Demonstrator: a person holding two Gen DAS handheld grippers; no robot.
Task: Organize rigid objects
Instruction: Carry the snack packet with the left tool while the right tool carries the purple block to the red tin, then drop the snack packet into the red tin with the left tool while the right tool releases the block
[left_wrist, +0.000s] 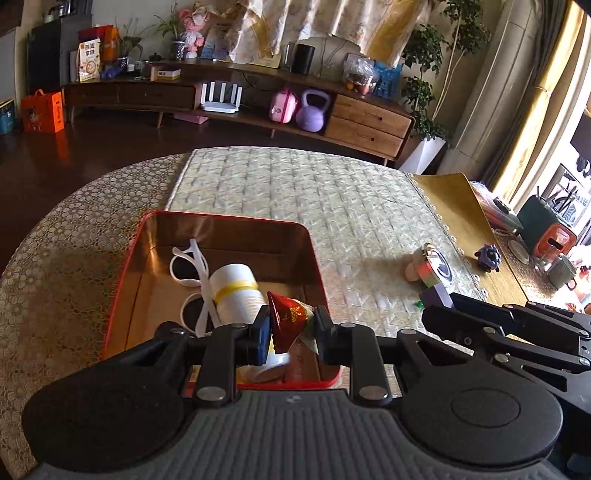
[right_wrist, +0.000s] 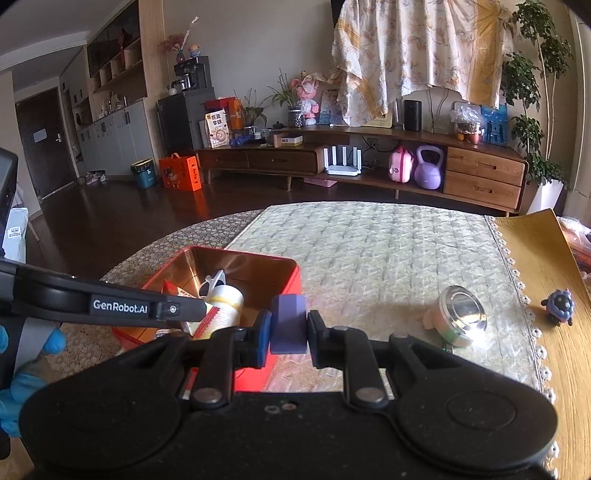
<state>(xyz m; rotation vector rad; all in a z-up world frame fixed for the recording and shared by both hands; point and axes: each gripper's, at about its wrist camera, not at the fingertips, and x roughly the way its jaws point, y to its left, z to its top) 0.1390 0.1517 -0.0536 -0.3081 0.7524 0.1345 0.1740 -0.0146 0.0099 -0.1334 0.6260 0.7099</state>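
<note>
A red tin box (left_wrist: 122, 266) (right_wrist: 291, 275) with a gold inside stands on the round table. It holds white sunglasses (left_wrist: 188, 266) and a white cylinder with a yellow band (left_wrist: 236, 291) (right_wrist: 225, 299). My left gripper (left_wrist: 290, 325) is shut on a red pyramid-shaped packet (left_wrist: 290, 317) over the box's near end. My right gripper (right_wrist: 288, 326) is shut on a purple block (right_wrist: 288, 325) just right of the box, above the mat; the block also shows in the left wrist view (left_wrist: 437, 295).
A round silver tin (left_wrist: 434, 267) (right_wrist: 460, 315) lies on the pale quilted mat (right_wrist: 388, 251), with a small beige piece beside it. A purple toy figure (left_wrist: 488, 257) (right_wrist: 559, 305) stands on the yellow mat at the right. Cups and containers crowd the table's far right.
</note>
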